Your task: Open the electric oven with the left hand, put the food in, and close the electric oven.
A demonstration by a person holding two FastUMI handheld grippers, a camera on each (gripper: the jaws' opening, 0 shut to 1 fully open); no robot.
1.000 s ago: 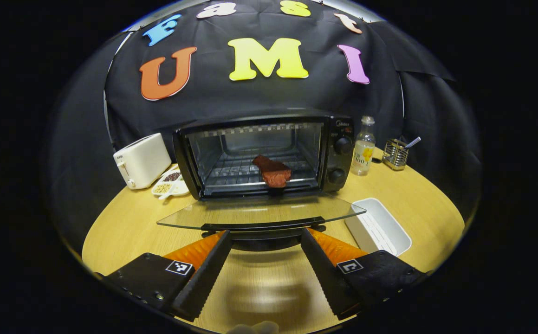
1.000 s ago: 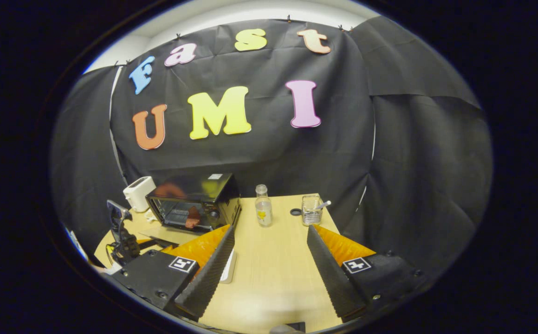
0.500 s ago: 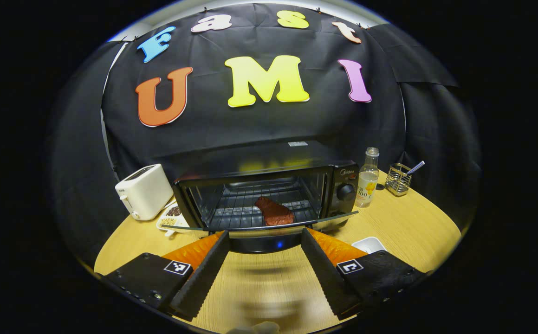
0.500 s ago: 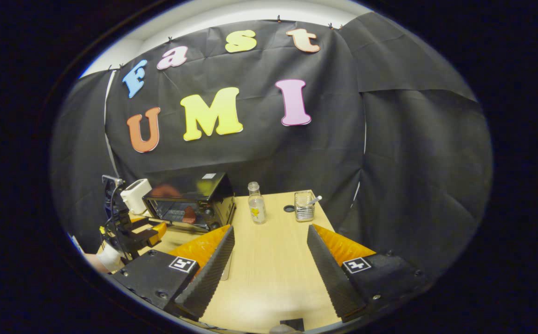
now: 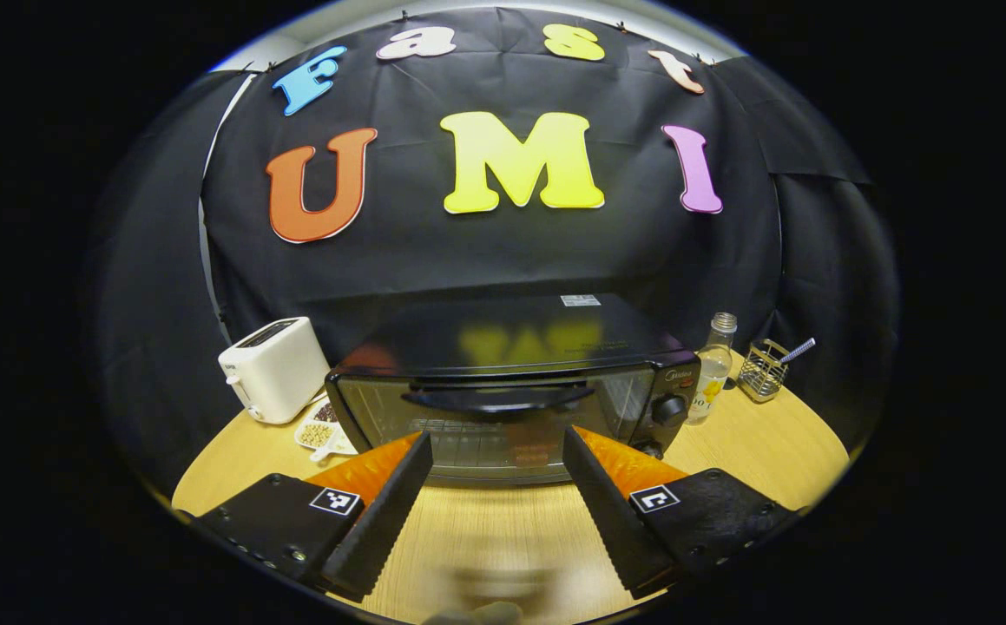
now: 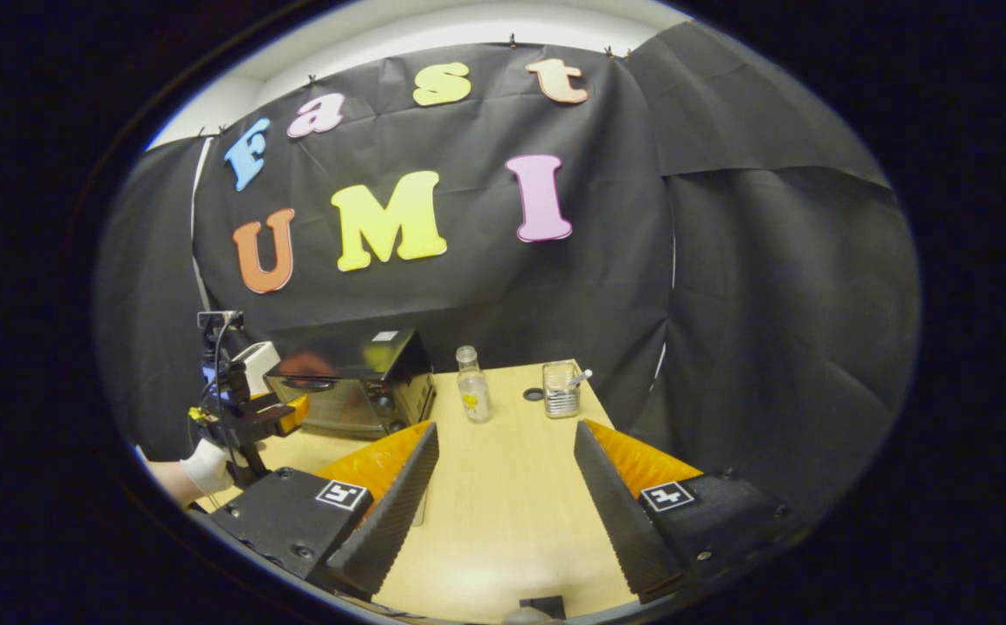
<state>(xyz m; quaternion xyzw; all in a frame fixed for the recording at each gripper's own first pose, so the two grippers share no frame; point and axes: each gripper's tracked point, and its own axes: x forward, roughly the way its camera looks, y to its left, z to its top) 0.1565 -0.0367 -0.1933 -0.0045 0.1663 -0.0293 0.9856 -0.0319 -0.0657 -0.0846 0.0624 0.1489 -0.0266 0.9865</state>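
The task stands at or near its end. In the left gripper view the electric oven (image 5: 511, 391) sits at the centre of the frame with its glass door upright against the body and the door handle (image 5: 498, 398) across the upper part of the door. The food (image 5: 530, 444) shows as a reddish-brown patch behind the glass, low and right of centre, so it lies inside the oven. Judging by this, opening, loading and closing are done; what remains is at most to confirm that the door is fully latched, which the pictures cannot settle.

Left to right in the left gripper view:
- A white toaster (image 5: 272, 368) stands at the left of the frame, beside the oven.
- A small dish of grains (image 5: 322, 430) lies between the toaster and the oven front.
- The left gripper (image 5: 498, 444) is at the bottom centre, fingers spread wide, holding nothing, just short of the door.
- The control knob (image 5: 669, 410) is on the oven's right panel.
- A clear bottle (image 5: 714, 365) stands right of the oven.
- A wire holder (image 5: 770, 371) stands at the far right.

In the right gripper view the right gripper (image 6: 507, 438) is at the bottom centre, wide apart and empty, over the bare wooden table (image 6: 511, 529). The oven appears at the left of that frame.

Nothing stands between either gripper and the oven. The bottle is the nearest item that a sideways movement could upset.
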